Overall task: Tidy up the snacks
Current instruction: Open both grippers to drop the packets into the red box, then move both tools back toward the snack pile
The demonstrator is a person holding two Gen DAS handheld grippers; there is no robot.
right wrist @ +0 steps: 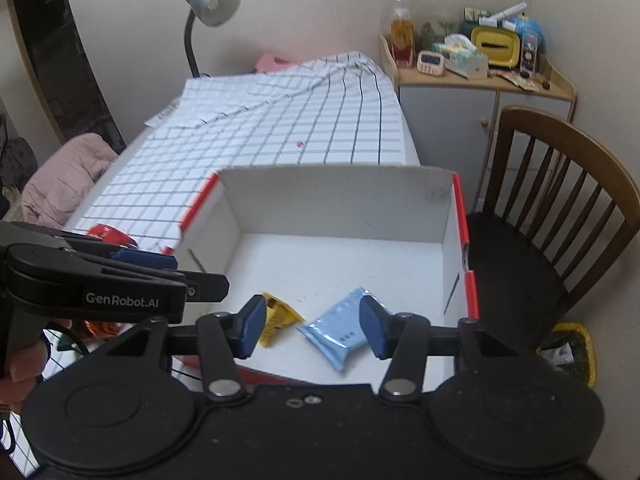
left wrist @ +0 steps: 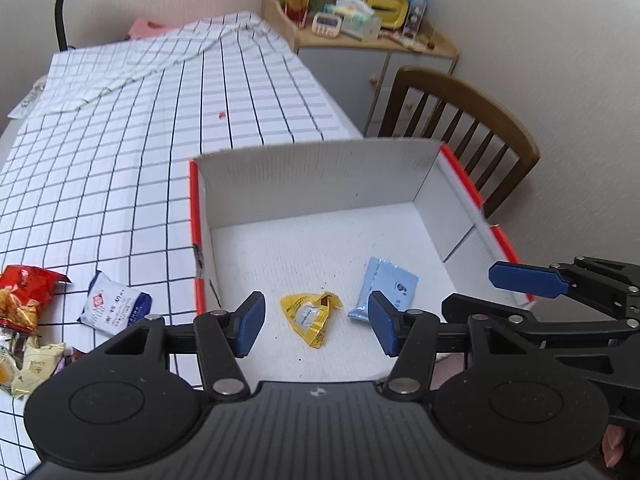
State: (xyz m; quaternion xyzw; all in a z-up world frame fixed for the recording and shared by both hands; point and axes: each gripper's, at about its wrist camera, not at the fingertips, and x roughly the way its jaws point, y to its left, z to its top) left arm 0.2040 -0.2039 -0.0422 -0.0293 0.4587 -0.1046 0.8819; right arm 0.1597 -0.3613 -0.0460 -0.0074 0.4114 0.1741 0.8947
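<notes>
- The left gripper (right wrist: 144, 258) has white writing on its side that reads "GenRobot.AI".
- A white and blue packet (left wrist: 114, 304) lies on the checked tablecloth (left wrist: 120, 152), left of the box. It has a red diamond mark and blue writing too small to read.
- Inside the white box (left wrist: 320, 176) with red edges lie two snacks, close together near the front.
- The yellow snack packet (left wrist: 310, 314) is crumpled. Its small label cannot be read.
- The light blue snack packet (left wrist: 384, 288) lies just right of the yellow one. Its dark print is too tiny to read.
- The left gripper's jaws are open above the box, with nothing between the blue pads.
- The right gripper (right wrist: 312, 330) is open too, and holds nothing. The blue packet lies below it in the box.
- A red snack bag (left wrist: 24, 292) and more snacks sit at the near left, cut off by the picture edge.
- A finger (right wrist: 24, 364) shows at the left edge, mostly hidden.
- The things on the far cabinet (right wrist: 480, 92) are blurry.
</notes>
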